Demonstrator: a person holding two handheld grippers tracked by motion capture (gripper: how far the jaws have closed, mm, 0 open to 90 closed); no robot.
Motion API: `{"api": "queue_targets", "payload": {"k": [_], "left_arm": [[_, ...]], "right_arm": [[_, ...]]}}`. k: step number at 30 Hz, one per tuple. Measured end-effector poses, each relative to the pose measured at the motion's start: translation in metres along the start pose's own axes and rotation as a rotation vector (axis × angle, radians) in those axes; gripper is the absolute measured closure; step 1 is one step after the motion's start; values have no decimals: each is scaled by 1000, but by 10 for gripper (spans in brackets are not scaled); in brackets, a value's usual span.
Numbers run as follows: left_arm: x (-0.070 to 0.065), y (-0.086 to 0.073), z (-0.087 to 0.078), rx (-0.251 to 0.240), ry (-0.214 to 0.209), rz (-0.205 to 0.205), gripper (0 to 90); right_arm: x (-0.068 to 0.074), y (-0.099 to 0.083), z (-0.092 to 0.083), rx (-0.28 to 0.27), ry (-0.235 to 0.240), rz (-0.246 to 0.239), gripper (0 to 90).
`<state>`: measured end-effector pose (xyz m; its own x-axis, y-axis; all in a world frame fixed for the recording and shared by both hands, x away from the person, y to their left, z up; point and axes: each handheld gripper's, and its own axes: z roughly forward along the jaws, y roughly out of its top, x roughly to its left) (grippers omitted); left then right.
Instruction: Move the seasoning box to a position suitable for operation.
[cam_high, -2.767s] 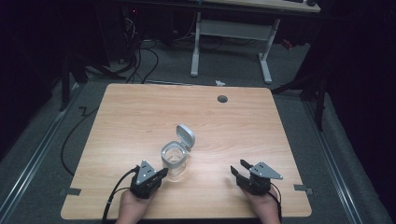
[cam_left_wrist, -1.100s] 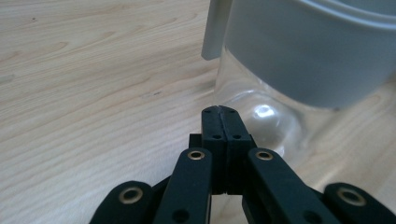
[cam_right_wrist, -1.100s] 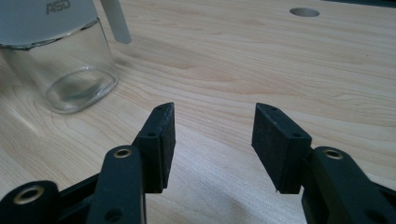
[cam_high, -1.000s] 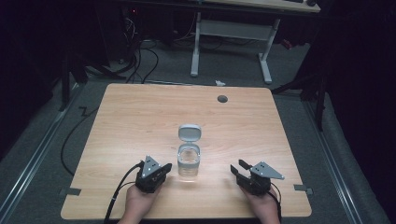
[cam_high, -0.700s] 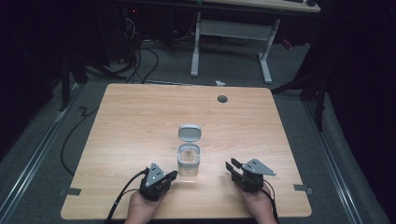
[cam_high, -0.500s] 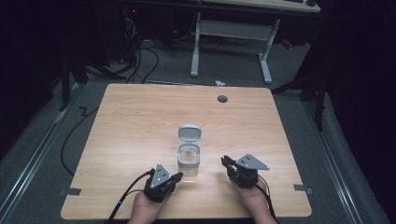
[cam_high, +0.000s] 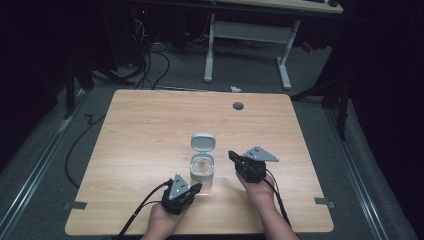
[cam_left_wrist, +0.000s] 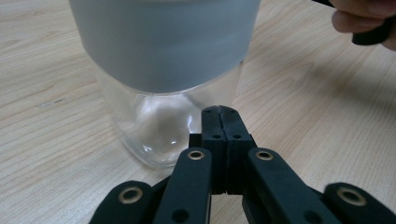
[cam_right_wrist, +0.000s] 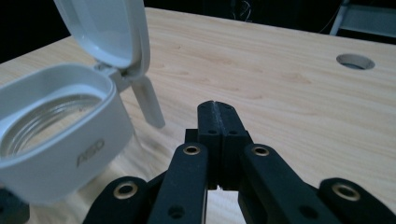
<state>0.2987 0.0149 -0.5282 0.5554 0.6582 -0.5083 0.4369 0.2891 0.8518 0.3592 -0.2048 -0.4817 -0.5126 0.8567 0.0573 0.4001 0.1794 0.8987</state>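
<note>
A clear glass jar (cam_high: 202, 173) with a grey collar and flipped-up lid (cam_high: 203, 142) is seen upright near the wooden table's (cam_high: 140, 130) front edge. It is flanked by the left gripper (cam_high: 194, 188) — jaws pressed together, just beside its base — and the right gripper (cam_high: 233, 156), likewise closed, raised near its rim.

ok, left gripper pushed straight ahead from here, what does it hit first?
The left gripper, jaws shut, points at the lower glass wall of the jar. It would likely meet that first; the gap looks small, though depth is hard to judge.
</note>
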Motion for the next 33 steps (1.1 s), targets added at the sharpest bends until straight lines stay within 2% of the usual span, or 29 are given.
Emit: {"api": "queue_targets", "payload": {"k": [10,24,33], "left_arm": [[0,-4,3,-8,-4,12,900],[1,-4,3,5,-5,1,900],[1,-4,3,6,-9,-2,900]], "right_arm": [[7,26,18,-32,16,-13,900],[16,58,39,-76,33,-16,900],[20,58,41,-79,48,-22,900]]}}
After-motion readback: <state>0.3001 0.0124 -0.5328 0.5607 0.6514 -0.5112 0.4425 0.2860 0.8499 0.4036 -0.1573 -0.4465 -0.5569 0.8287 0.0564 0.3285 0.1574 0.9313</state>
